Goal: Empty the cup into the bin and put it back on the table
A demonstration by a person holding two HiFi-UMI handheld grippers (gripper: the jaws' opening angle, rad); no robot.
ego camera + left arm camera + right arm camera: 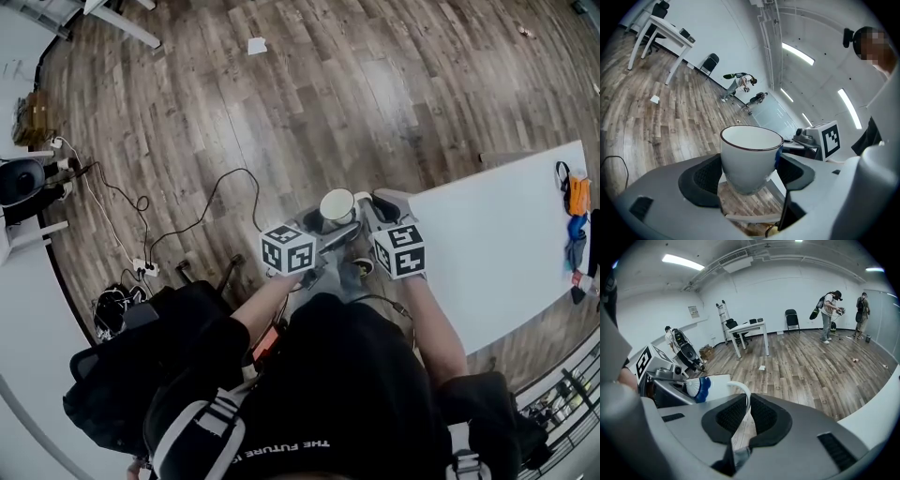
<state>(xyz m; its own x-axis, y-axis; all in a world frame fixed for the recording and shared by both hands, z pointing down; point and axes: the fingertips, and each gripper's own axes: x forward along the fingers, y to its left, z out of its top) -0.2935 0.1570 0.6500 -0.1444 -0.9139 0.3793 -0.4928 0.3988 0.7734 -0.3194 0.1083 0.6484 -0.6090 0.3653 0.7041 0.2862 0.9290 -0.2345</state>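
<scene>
We are gripping the cup [751, 159] in left gripper [750, 177] | right gripper [745, 414] pinching its handle [742, 391] | hovering over wooden floor [281, 112], off white table [506, 262] corner.

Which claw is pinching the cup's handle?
The right claw: its jaws are shut on the thin white handle, while the left claw clasps the body of the cup.

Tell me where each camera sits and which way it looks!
Head view: on the person's head, looking steeply down at the wooden floor and white table; forearms, left gripper and right gripper show.
Left gripper view: on the left gripper, looking along its jaws, which clamp the cup; the right gripper's marker cube shows beyond.
Right gripper view: on the right gripper, looking along its jaws, which pinch the cup's handle.
Shared: all three show the cup; each gripper view shows the other gripper.
</scene>
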